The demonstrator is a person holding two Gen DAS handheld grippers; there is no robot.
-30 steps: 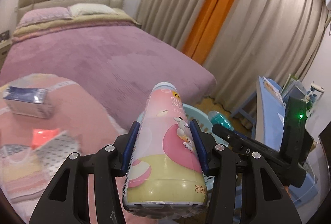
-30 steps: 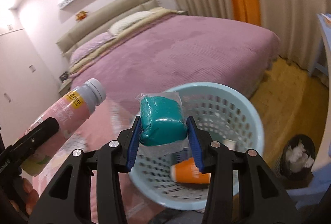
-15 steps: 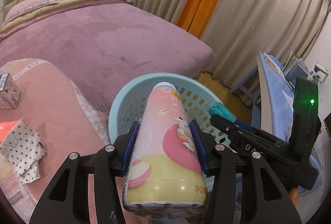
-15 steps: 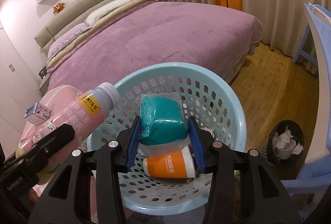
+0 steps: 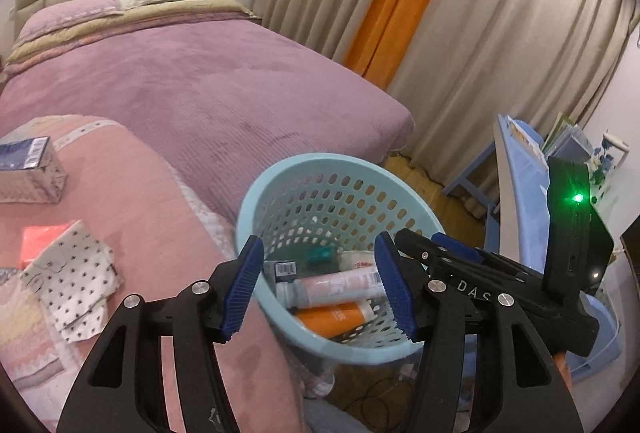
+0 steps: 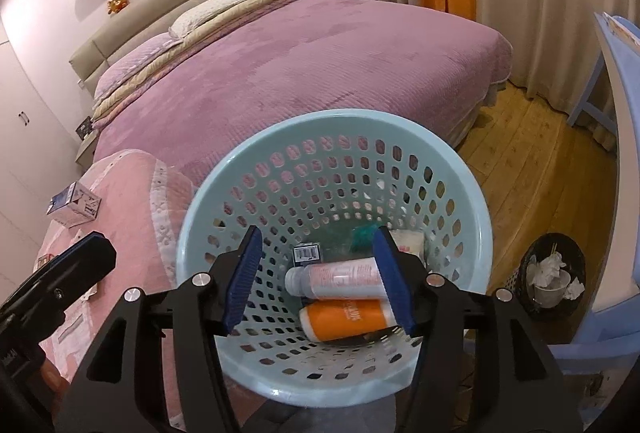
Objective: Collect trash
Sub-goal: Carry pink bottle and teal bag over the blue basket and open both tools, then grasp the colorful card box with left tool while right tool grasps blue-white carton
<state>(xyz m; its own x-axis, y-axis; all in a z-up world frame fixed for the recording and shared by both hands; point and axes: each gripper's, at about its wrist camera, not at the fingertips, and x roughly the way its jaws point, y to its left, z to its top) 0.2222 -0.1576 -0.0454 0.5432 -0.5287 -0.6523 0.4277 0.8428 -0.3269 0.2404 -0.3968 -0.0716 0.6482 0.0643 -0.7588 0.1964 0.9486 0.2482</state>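
A light blue perforated basket point(image 5: 280, 169) point(image 6: 224, 189) stands beside the bed. Inside lie a pink bottle point(image 5: 332, 283) point(image 6: 340, 275), an orange bottle point(image 5: 334, 317) point(image 6: 346, 317), a teal packet point(image 5: 320, 254) point(image 6: 362, 236), a barcoded box point(image 5: 285, 269) point(image 6: 306, 254) and a white packet point(image 5: 358, 259). My left gripper point(image 5: 320, 287) is open and empty above the basket's near rim. My right gripper point(image 6: 318, 279) is open and empty over the basket; it also shows in the left wrist view point(image 5: 496, 273).
On the pink blanket point(image 5: 132, 193) lie a blue-white carton point(image 5: 28, 169) point(image 6: 74, 203), a dotted cloth point(image 5: 72, 281) and a red item point(image 5: 38, 239). A black bin with paper point(image 6: 552, 275) stands on the wooden floor. A blue desk point(image 5: 520, 169) is at right.
Both grippers have opened. The pink bottle has dropped from the left one and the teal packet from the right one, and both now lie in the basket.
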